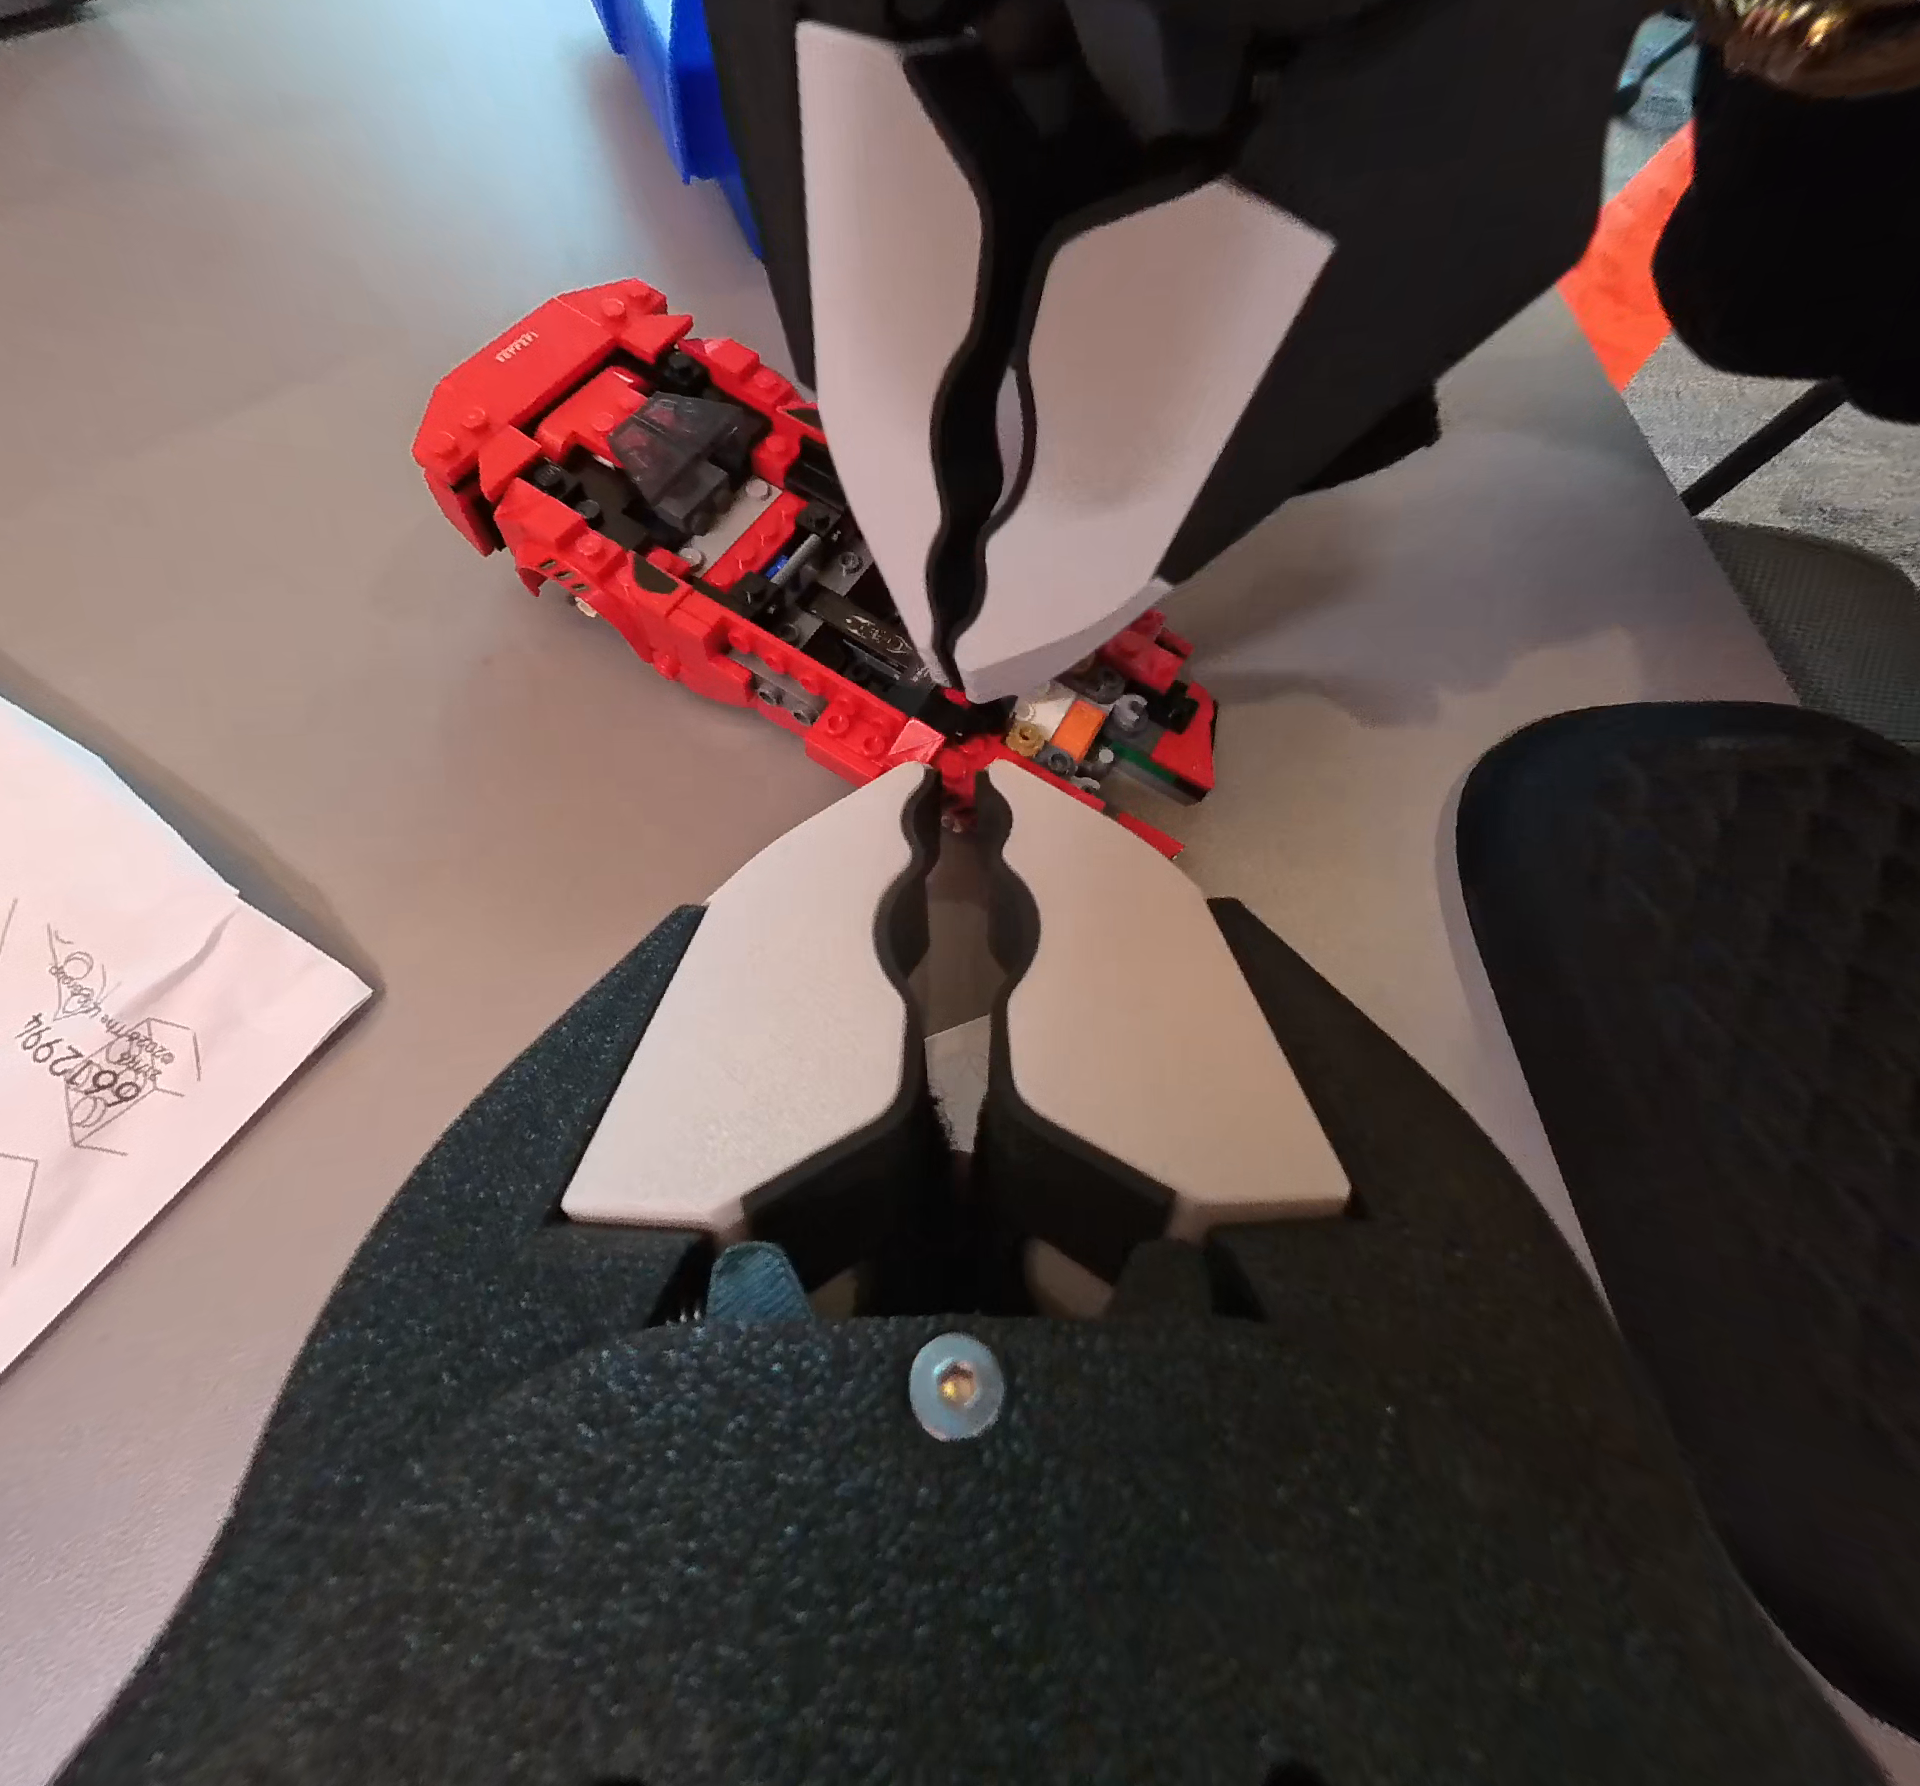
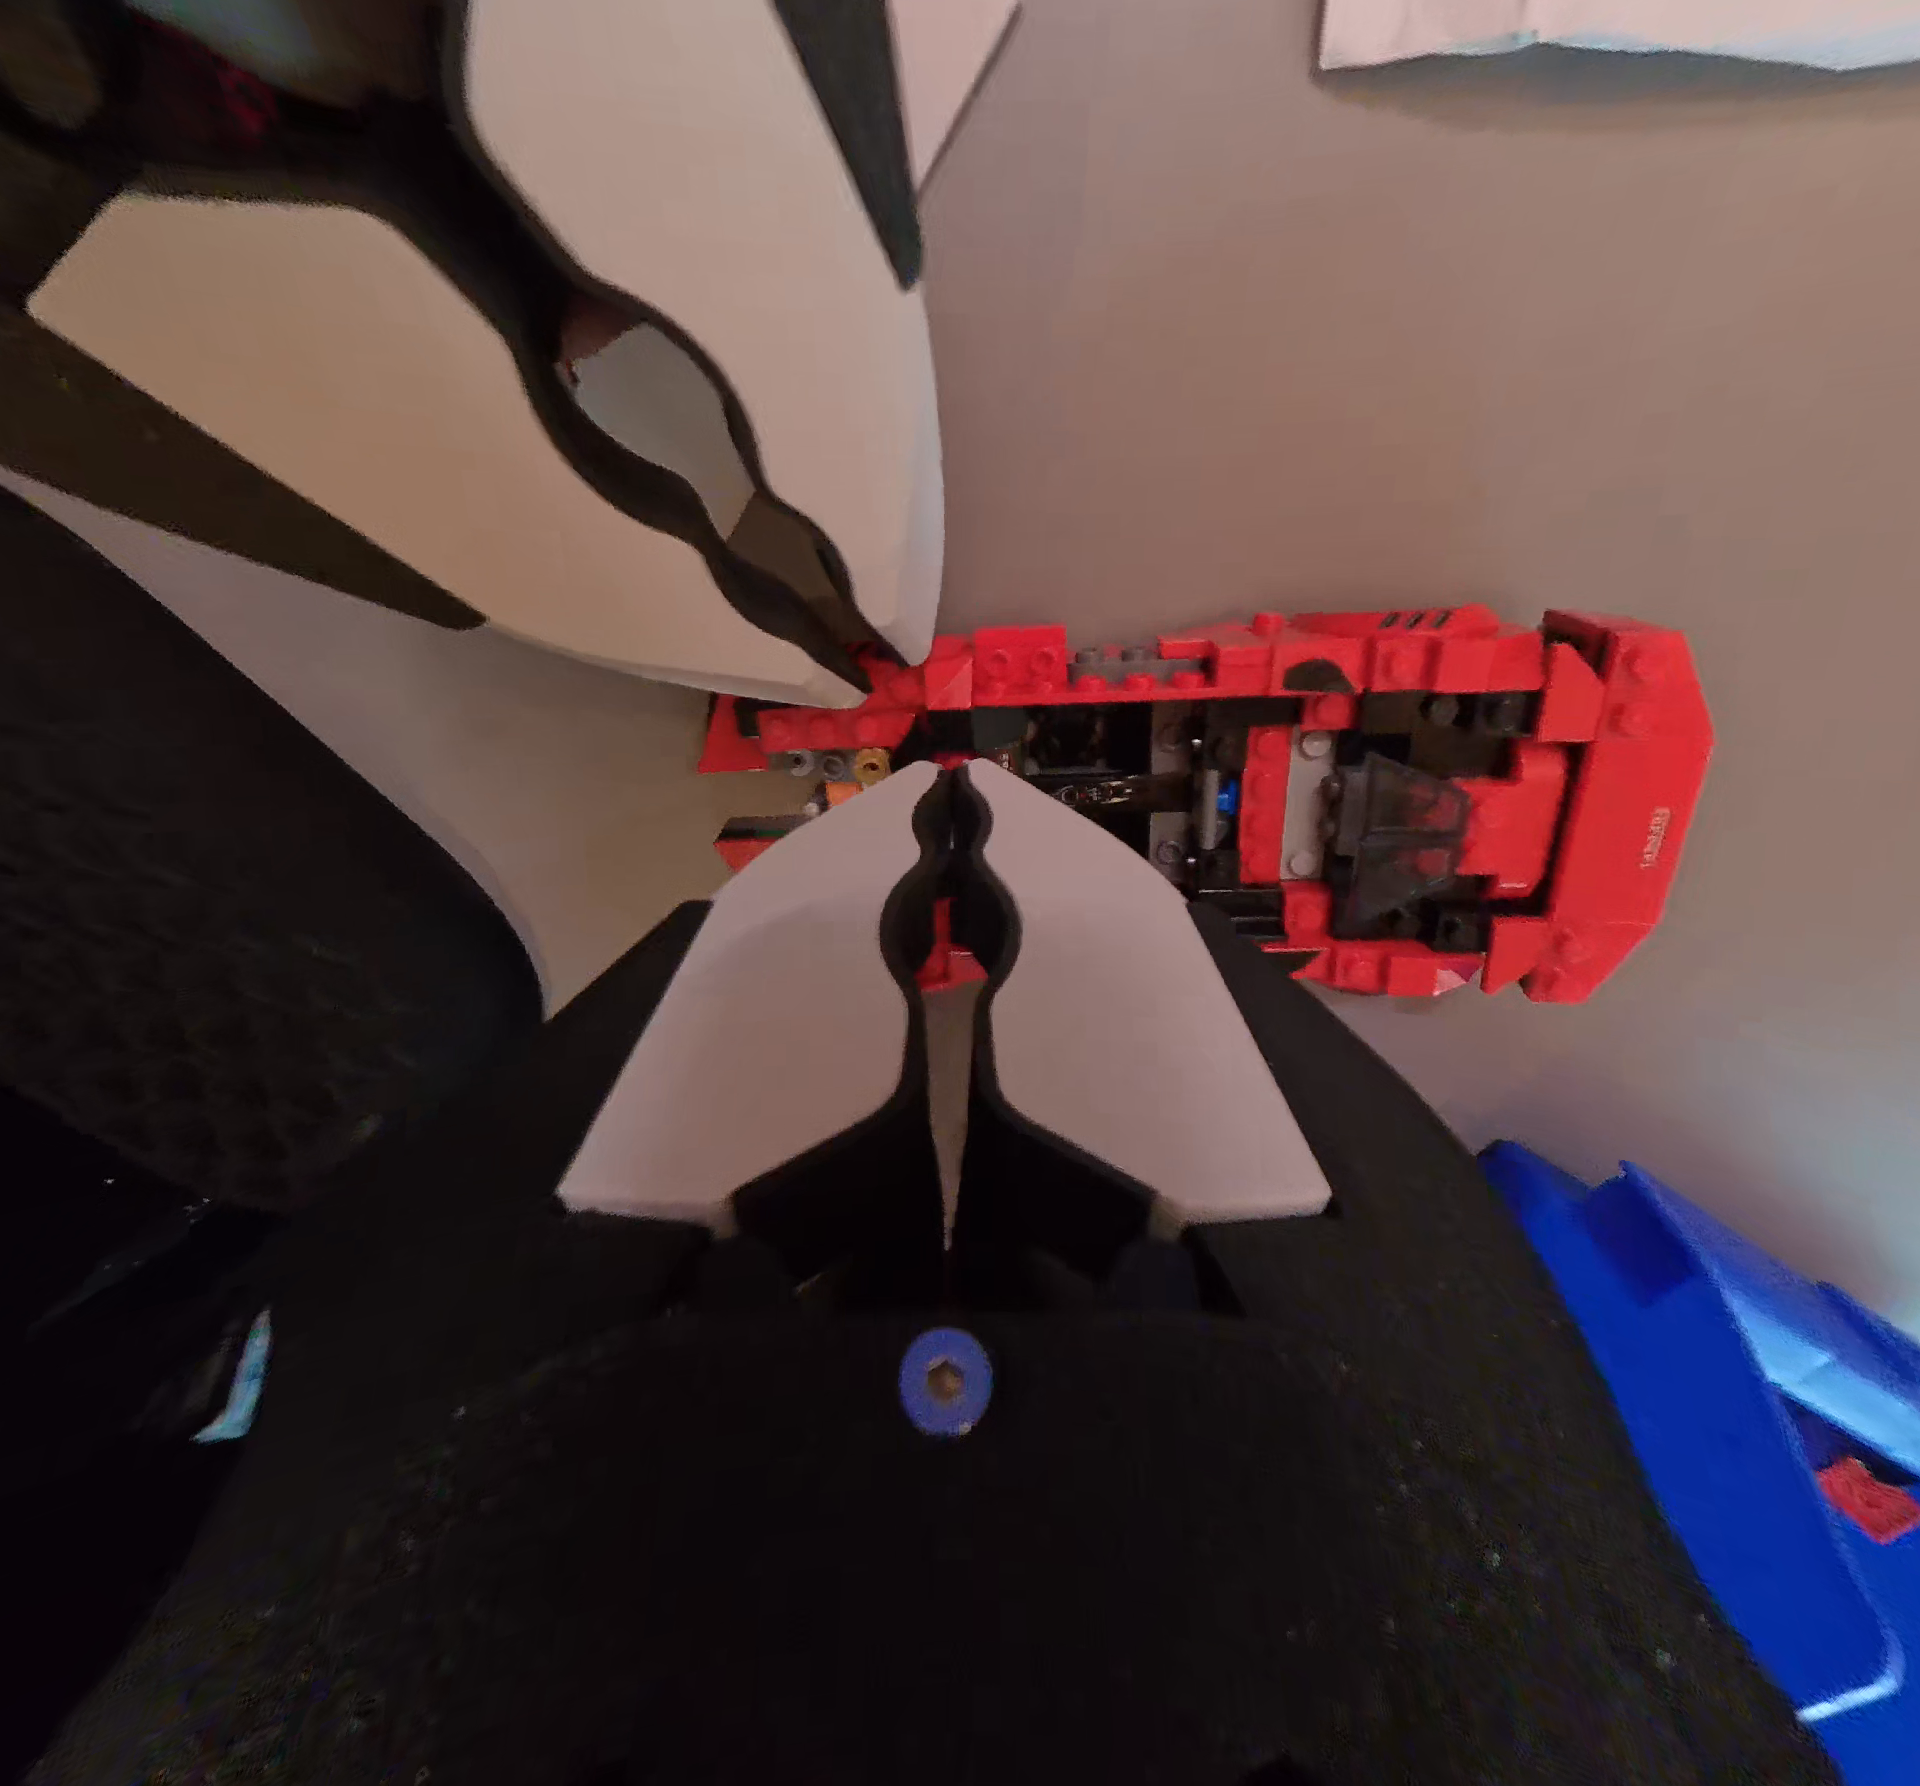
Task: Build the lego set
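A partly built red lego car (image 1: 623, 448) lies on the grey table, its front end toward the grippers; it also shows in the right wrist view (image 2: 1403, 780). My left gripper (image 1: 951, 778) is shut, its tips pinching the red edge of the car's front. It comes in from the upper left in the right wrist view (image 2: 873, 668). My right gripper (image 2: 951, 770) is shut, tips down on a black part at the car's front. It reaches in from above in the left wrist view (image 1: 961, 692). Whether it holds a small piece is hidden.
A blue parts bin (image 1: 644, 22) stands behind the car and shows at the lower right of the right wrist view (image 2: 1714, 1373). A white paper bag (image 1: 135, 988) lies at the left. A black mesh chair (image 1: 1714, 1113) stands past the table edge. My left and right fingertips are right by each other.
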Available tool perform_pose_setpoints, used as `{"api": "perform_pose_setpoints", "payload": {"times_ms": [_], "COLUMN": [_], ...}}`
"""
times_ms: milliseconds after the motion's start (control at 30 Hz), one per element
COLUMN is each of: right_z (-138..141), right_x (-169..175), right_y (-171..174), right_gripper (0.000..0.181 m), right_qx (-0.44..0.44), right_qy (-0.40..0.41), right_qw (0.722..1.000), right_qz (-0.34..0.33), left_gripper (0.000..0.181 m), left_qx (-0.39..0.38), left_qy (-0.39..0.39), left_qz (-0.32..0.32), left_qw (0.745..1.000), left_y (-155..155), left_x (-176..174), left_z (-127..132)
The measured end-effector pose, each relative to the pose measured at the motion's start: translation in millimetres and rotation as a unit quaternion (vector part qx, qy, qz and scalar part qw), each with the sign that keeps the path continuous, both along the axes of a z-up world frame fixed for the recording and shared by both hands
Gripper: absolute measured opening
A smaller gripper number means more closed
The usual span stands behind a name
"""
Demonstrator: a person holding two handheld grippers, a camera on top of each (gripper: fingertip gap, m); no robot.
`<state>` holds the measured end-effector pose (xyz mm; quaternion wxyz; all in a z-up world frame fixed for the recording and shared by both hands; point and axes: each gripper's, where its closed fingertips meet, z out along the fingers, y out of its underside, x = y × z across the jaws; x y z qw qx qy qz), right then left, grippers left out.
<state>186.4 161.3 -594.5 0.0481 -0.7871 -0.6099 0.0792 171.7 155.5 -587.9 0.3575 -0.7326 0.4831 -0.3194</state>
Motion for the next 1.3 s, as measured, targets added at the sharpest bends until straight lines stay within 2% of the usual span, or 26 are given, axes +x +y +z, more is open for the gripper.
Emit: {"api": "perform_pose_setpoints", "payload": {"times_ms": [400, 667, 1033, 1300], "right_z": [5.9, 2.1, 2.1, 1.3], "right_x": [-1.0, -4.3, -5.1, -3.5], "right_y": [3.2, -5.6, -4.9, 1.3], "right_gripper": [0.0, 0.0, 0.0, 0.0], "right_qx": [0.014, -0.002, -0.002, 0.038], "right_qy": [0.036, 0.041, 0.048, 0.041], "right_qw": [0.999, 0.999, 0.999, 0.998], "right_qz": [-0.009, 0.015, -0.022, -0.041], "left_gripper": [0.005, 0.005, 0.004, 0.004], "left_qx": [-0.001, -0.003, 0.001, -0.004], "left_qy": [-0.004, -0.004, -0.002, -0.007], "left_qz": [-0.001, -0.002, 0.002, 0.003], "left_qw": [1.0, 1.0, 1.0, 1.0], "left_y": [0.1, 0.3, 0.9, 0.8], "left_x": [-0.2, -0.2, -0.4, -0.6], "left_z": [0.7, 0.6, 0.1, 0.3]}}
